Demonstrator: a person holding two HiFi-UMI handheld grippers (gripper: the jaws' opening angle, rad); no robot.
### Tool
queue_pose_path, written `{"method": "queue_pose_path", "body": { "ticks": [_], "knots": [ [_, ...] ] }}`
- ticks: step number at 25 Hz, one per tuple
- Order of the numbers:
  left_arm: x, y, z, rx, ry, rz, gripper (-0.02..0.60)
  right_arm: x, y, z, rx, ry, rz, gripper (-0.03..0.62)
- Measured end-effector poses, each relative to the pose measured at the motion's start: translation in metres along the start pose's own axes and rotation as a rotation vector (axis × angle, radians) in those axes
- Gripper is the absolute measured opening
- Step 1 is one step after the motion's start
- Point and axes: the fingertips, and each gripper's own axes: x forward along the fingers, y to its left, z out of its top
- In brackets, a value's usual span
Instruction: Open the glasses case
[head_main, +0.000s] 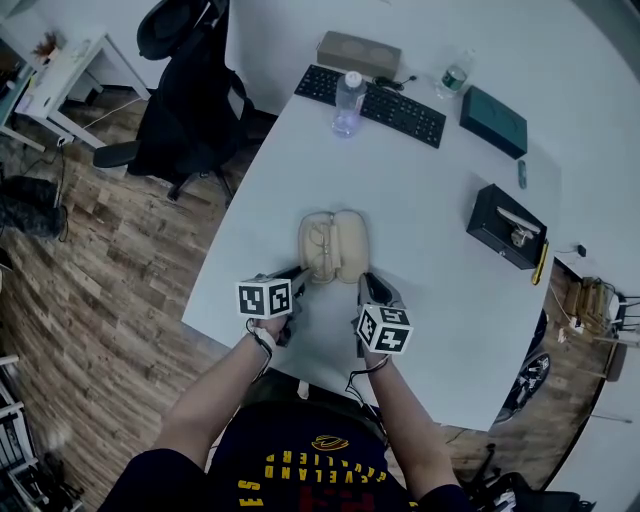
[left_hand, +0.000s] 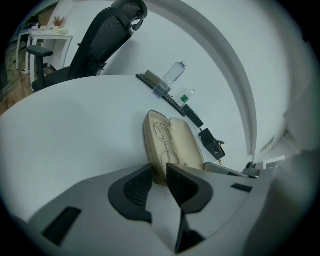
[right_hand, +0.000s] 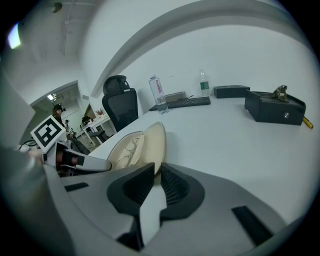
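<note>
Head view, worktop (head_main: 430, 190): white, carrying everything named below.
Head view, glasses case (head_main: 333, 245): lay open near the worktop's near edge, its two beige halves spread side by side, hollows facing up.
Head view, glasses (head_main: 321, 240): thin wire frame resting in the left half of the case.
Head view, left tool (head_main: 300, 272): held at the case's near left corner, tips touching the left half.
Head view, right tool (head_main: 366, 284): held at the case's near right corner, tips touching the right half.
Head view, far side: a keyboard (head_main: 372, 104) with a clear water bottle (head_main: 348, 103) standing on the side of it nearer the case; a black box (head_main: 507, 227) lay to the right, well apart from the case.
Head view, floor: a black office chair (head_main: 185, 90) stood beside the worktop's left edge.
Left gripper view, left tool: jaws drawn close, only a narrow slot between the pads, and the near rim of the half that holds the glasses was pinched in that slot.
Left gripper view, glasses case: open, stretching away from the jaws, with the other half lying flat to the right.
Right gripper view, right tool: jaws nearly together, clamped on the near edge of the empty half.
Right gripper view, glasses case: the gripped half was tilted up on edge, and the half with the glasses lay to its left.
</note>
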Motion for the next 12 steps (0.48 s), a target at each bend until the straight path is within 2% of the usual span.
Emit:
{"method": "queue_pose_path", "body": {
  "ticks": [7,12],
  "knots": [
    [0.0006,-0.0014,0.0007,0.014,0.012,0.004,0.098,0.0025,-0.0068,-0.0061,0.110,0.013,0.019,0.049],
    [0.0015,-0.0010,0.0008,0.007,0.005,0.004,0.098,0.0018,-0.0051,-0.0020,0.139,0.004,0.044,0.051]
  ]
}}
